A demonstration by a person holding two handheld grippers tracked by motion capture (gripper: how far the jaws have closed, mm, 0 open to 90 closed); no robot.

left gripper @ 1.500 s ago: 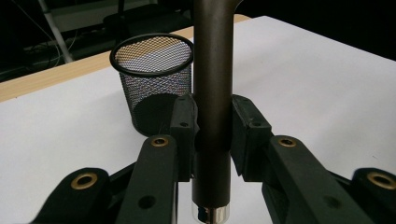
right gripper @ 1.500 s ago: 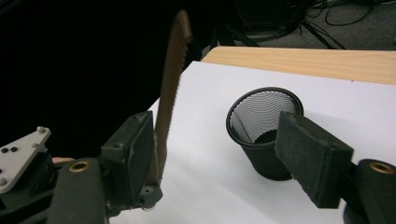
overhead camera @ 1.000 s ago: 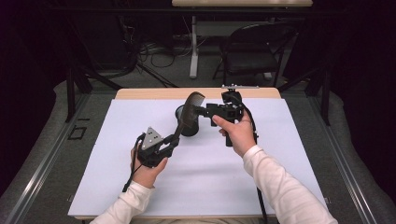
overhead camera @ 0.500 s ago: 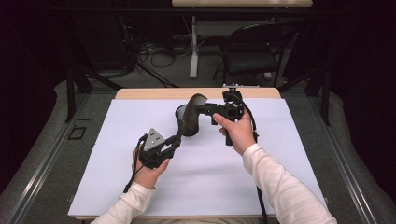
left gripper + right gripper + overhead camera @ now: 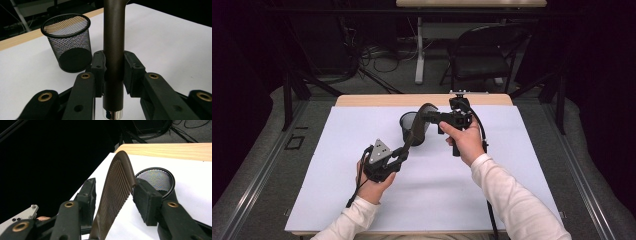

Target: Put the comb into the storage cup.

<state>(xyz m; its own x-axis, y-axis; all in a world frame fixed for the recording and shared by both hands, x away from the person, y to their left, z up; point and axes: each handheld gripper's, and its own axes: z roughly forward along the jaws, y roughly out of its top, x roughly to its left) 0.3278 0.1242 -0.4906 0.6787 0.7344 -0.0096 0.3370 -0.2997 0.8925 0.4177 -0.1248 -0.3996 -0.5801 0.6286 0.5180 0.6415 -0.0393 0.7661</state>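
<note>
A: From the high view, your left gripper (image 5: 399, 152) has the handle of the spatula (image 5: 416, 131) pinched, low over the white table (image 5: 512, 165), and the blade arches up toward your right gripper (image 5: 430, 116).

B: And the mesh cup (image 5: 409, 125) stands just behind that blade, near the table's far edge.

A: Left gripper view now: your two pads are pressed on either side of the dark handle (image 5: 113, 45), which runs straight up between them. The mesh cup (image 5: 68, 42) stands upright to the left.

B: Right gripper view: the ribbed blade (image 5: 117, 192) sits between your jaws, which have just been closing. The right pad touches its edge; the left pad looks a shade clear, though I can't be sure.

A: The cup (image 5: 156, 180) is right behind that pad.
</note>
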